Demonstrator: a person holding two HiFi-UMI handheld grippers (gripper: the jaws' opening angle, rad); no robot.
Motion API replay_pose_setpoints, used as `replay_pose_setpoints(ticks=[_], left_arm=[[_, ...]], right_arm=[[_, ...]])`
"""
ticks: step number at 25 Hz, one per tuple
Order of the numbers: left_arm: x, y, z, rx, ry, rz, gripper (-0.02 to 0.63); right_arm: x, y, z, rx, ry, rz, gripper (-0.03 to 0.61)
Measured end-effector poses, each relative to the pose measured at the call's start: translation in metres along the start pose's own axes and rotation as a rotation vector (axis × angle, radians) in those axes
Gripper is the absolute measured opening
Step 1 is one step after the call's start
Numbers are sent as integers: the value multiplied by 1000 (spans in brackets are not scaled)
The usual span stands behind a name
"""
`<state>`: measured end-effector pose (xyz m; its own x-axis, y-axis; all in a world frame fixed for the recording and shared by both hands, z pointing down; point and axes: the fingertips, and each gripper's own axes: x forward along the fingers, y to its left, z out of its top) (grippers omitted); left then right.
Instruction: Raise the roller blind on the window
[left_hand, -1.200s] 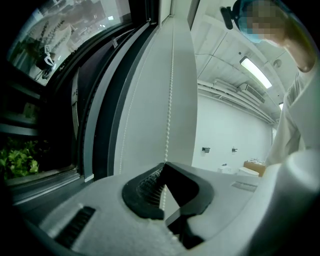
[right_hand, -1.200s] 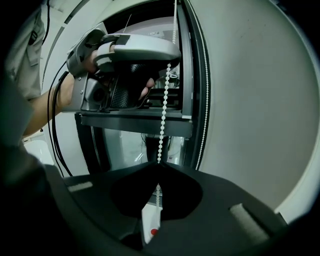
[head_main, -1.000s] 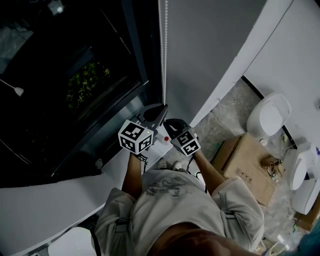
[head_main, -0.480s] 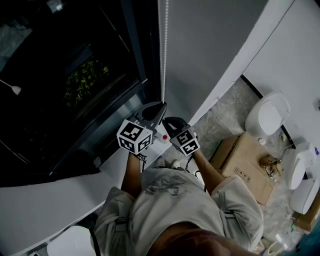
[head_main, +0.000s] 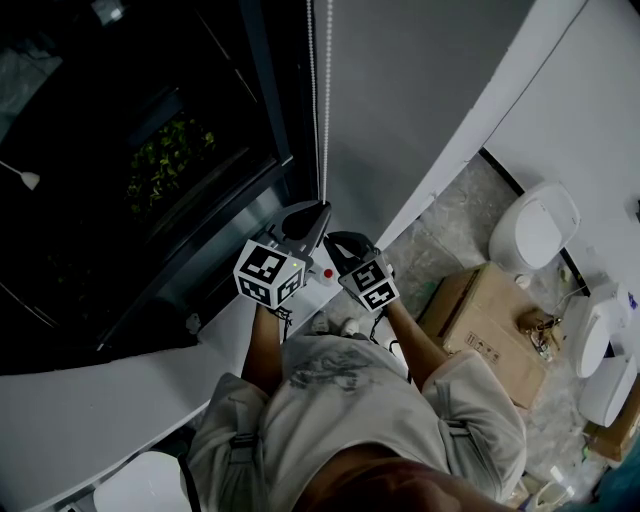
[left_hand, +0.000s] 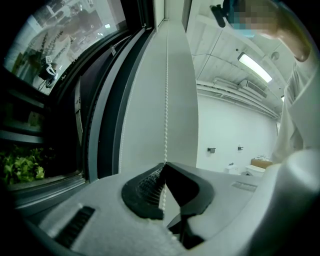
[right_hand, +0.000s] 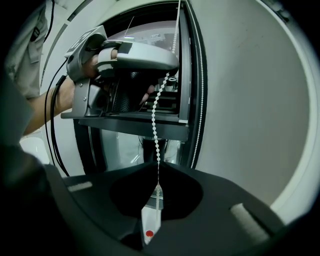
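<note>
The white bead chain (head_main: 325, 110) hangs in front of the grey roller blind (head_main: 420, 90), beside the dark window. My left gripper (head_main: 317, 213) is shut on the chain; in the left gripper view the bead chain (left_hand: 166, 100) runs down into the closed jaws of the left gripper (left_hand: 163, 172). Just below and right of it, my right gripper (head_main: 337, 244) is shut on the same chain. In the right gripper view the bead chain (right_hand: 156, 120) drops from the left gripper (right_hand: 135, 57) into the right gripper (right_hand: 157, 182). A second strand (head_main: 310, 90) hangs slightly to the left.
A dark window frame (head_main: 265, 110) stands left of the chain, above a white sill (head_main: 90, 410). Right of the person, on the floor, are a toilet (head_main: 535, 230) and a cardboard box (head_main: 490, 330). Green plants (head_main: 165, 160) show outside the glass.
Both grippers have stayed almost still, drifting slightly left. The chain's two strands now hang visibly apart, one of them shifted to the left.
</note>
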<state>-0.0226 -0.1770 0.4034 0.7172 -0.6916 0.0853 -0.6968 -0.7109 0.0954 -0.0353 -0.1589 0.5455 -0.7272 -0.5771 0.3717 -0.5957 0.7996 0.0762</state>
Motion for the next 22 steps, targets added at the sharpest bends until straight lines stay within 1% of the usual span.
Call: replay_pose_setpoints(ticks=[4, 6, 8, 17, 22], left_arm=[[0, 1, -2, 12, 8, 14, 19], [1, 2, -3, 13, 13, 18, 35], [0, 2, -4, 13, 16, 22, 49], [-3, 7, -7, 13, 21, 44, 65], [-9, 9, -10, 9, 16, 56, 74]], right_arm=[[-2, -3, 3, -8, 0, -18, 17], [-4, -4, 5, -10, -4, -24, 20], [-7, -5, 8, -12, -10, -27, 31], [-22, -15, 25, -25, -42, -72, 80], [-38, -23, 44, -26, -92, -106, 89]])
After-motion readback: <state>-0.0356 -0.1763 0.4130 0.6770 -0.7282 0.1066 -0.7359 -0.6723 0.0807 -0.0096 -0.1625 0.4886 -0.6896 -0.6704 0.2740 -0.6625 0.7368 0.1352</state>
